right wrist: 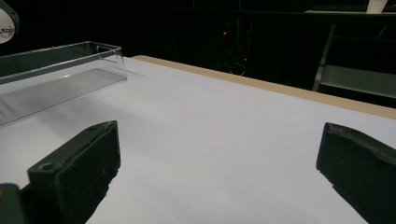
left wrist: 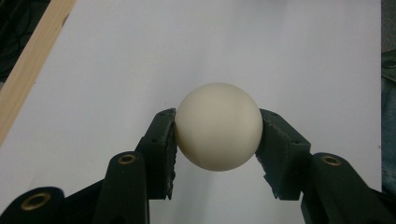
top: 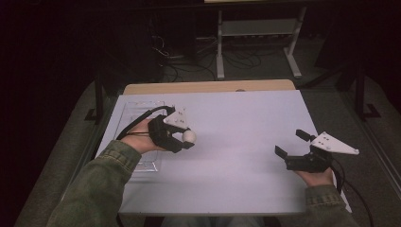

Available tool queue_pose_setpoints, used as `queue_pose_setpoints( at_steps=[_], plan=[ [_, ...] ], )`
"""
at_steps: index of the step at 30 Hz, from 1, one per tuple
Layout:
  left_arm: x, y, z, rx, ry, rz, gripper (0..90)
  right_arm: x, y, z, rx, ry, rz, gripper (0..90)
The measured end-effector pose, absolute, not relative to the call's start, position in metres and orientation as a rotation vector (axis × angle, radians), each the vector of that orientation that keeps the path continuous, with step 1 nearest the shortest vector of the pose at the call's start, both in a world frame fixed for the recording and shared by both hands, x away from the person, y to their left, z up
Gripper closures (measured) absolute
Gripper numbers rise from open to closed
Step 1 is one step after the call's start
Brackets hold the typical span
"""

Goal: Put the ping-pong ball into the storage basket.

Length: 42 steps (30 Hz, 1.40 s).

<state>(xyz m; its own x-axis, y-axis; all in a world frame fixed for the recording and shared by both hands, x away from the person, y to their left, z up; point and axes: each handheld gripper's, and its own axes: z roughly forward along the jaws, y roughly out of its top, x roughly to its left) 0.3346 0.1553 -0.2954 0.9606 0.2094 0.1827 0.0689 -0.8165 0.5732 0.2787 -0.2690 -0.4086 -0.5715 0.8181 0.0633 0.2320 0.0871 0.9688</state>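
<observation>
Fingers [left wrist: 161,154] of our left gripper [top: 182,141] press a cream ball [left wrist: 217,127] from both sides at its widest line, holding it just above the white tabletop [top: 246,123], toward its left edge. We judge the ball light, hard and smooth, so it could squirt out if gripped off-centre; the middle hold looks right. A clear tray [right wrist: 56,77] lies along the tabletop's left edge, behind the hand. Our right gripper [top: 294,144] rests near the right edge, its fingers spread wide and empty.
</observation>
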Motion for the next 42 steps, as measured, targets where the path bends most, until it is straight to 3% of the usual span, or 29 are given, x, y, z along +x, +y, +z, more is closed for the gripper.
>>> queue_pose_setpoints(
  at_steps=[33,42],
  plan=[
    [0.345,0.212,-0.262,2.694,0.263,0.384,50.0,0.280,-0.267,-0.411,1.034,1.881,1.499,0.0],
    [0.350,0.222,-0.261,2.752,0.281,0.336,50.1,0.280,-0.267,-0.411,1.037,1.886,1.494,0.0]
  ],
)
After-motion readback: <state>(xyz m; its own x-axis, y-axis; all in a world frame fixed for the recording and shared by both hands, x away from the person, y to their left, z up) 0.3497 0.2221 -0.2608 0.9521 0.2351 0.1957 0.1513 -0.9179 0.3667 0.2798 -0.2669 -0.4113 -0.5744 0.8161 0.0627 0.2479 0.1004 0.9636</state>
